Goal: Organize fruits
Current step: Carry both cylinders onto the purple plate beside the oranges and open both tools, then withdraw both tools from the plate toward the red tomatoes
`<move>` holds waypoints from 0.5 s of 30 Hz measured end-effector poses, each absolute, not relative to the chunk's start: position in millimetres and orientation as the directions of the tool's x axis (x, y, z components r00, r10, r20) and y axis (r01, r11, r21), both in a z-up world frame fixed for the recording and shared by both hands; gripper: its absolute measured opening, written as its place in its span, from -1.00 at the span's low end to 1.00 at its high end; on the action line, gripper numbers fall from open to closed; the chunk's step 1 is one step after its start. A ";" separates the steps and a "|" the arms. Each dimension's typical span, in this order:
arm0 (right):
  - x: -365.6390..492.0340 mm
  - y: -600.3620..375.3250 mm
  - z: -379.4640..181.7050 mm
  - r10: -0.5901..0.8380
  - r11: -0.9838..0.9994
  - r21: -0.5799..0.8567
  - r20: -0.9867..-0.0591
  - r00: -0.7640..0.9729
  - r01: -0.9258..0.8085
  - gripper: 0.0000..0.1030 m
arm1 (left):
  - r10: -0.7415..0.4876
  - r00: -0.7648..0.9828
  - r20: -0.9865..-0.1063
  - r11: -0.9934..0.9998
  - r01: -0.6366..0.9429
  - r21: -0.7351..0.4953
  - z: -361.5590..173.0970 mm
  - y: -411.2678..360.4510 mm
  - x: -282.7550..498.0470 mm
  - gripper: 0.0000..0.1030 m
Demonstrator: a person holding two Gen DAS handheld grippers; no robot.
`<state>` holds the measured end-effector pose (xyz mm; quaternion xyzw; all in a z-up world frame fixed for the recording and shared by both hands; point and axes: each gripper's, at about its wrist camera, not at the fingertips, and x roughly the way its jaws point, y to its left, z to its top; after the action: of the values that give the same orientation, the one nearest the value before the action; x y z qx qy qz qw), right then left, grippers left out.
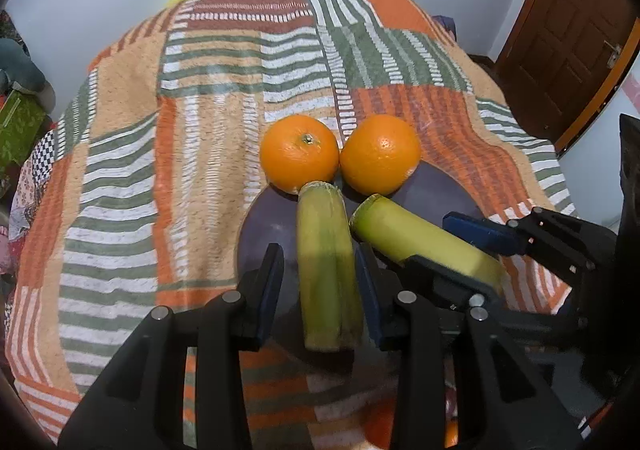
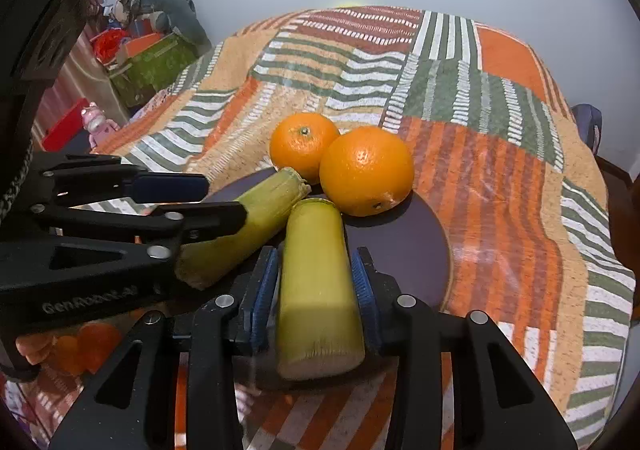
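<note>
Two oranges [image 1: 299,153] [image 1: 380,153] sit side by side at the far edge of a dark purple round plate [image 1: 264,226]. Two yellow-green stalk pieces lie on the plate in front of them. My left gripper [image 1: 320,286] is open around the left stalk piece [image 1: 326,270], with a gap at its left pad. My right gripper [image 2: 316,290] has its blue pads on both sides of the right stalk piece [image 2: 316,290]. The right gripper also shows in the left wrist view [image 1: 460,246]. The oranges [image 2: 304,145] [image 2: 366,169] and plate [image 2: 404,246] show in the right wrist view.
A striped orange, green and white cloth [image 1: 200,129] covers the table. A brown door [image 1: 568,29] stands at the right. Boxes and clutter [image 2: 152,61] lie beyond the table's left side. More orange fruit [image 2: 80,346] shows low beside the table.
</note>
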<state>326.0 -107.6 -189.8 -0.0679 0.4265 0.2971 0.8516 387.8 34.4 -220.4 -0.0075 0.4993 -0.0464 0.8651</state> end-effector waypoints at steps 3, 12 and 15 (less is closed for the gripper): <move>316.2 -115.2 -178.1 0.456 0.818 0.145 -0.753 0.475 -0.556 -0.18 | -0.087 0.513 -0.854 0.996 0.069 -0.060 -209.4 39.1 375.5 -0.28; 275.4 -128.3 -138.8 0.453 0.825 0.107 -0.714 0.535 -0.556 -0.16 | -0.043 0.581 -0.813 0.999 0.026 -0.035 -168.9 60.5 314.8 -0.27; 258.8 -131.8 -127.3 0.460 0.824 0.107 -0.700 0.547 -0.556 -0.06 | -0.026 0.598 -0.801 1.000 0.010 -0.024 -156.8 66.8 293.1 -0.20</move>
<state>258.8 -131.8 -127.3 -0.0635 0.3777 0.2895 0.8772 293.1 66.8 -156.8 -0.0084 0.4480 -0.0101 0.8939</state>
